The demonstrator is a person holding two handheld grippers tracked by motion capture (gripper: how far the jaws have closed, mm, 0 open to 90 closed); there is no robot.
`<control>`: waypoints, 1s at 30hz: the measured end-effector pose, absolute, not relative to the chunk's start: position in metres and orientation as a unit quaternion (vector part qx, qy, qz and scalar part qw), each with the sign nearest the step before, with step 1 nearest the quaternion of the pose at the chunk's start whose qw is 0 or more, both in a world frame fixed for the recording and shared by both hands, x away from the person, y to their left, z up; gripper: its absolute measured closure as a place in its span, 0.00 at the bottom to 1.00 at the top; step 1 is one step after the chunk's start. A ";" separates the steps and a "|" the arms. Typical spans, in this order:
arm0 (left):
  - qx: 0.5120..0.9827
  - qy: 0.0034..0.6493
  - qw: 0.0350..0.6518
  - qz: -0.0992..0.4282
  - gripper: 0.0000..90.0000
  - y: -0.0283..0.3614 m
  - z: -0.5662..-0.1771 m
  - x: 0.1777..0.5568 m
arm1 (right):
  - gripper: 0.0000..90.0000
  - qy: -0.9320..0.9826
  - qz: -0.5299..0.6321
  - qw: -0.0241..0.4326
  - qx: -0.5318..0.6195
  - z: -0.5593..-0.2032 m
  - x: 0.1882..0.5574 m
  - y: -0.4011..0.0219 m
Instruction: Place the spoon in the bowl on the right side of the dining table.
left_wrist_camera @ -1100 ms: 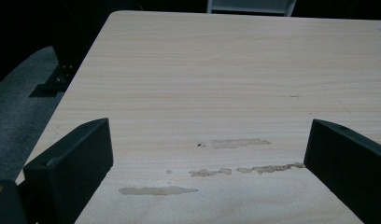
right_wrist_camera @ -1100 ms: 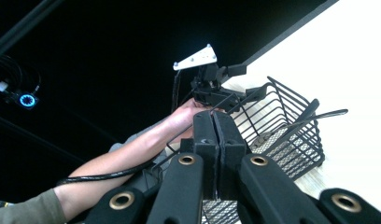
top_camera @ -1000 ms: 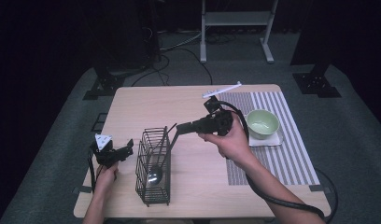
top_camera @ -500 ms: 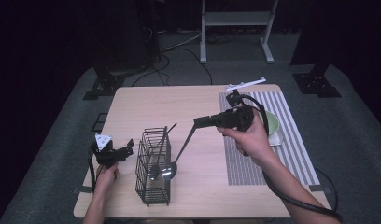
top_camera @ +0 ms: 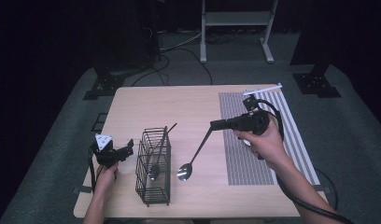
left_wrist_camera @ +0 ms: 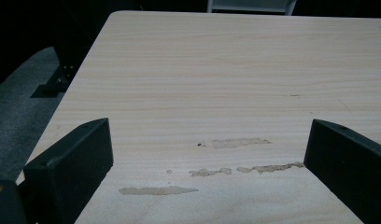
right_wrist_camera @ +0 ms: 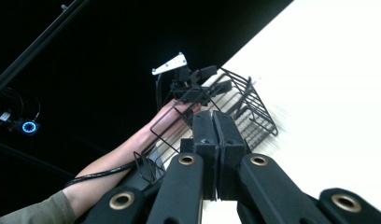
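Left claw (left_wrist_camera: pixel 209 158) jaws wide apart, nothing between them; below, pale wooden tabletop (left_wrist_camera: pixel 226 70) with worn scuff patches (left_wrist_camera: pixel 235 143); dark grey floor (left_wrist_camera: pixel 20 102) left.

The right gripper (top_camera: pixel 215 124), at centre right of the high view, points toward frame left with jaws pressed together, while the left gripper (top_camera: pixel 128 150), at lower left, is held low with jaws spread wide apart.
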State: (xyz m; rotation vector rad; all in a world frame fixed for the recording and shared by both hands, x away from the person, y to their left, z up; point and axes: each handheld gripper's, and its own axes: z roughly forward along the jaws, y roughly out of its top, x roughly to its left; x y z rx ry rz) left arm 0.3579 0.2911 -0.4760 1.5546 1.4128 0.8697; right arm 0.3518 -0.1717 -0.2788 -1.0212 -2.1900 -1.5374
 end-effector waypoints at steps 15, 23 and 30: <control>0.623 0.564 0.418 0.347 0.00 0.291 -0.476 0.358 | 0.99 -0.744 -0.531 0.137 -0.382 -0.300 0.354 -0.199; 0.623 0.563 0.417 0.347 0.00 0.291 -0.476 0.358 | 0.99 -0.738 -0.532 0.133 -0.393 -0.309 0.354 -0.212; 0.622 0.564 0.417 0.347 0.00 0.291 -0.476 0.358 | 0.99 -0.733 -0.531 0.133 -0.405 -0.316 0.355 -0.221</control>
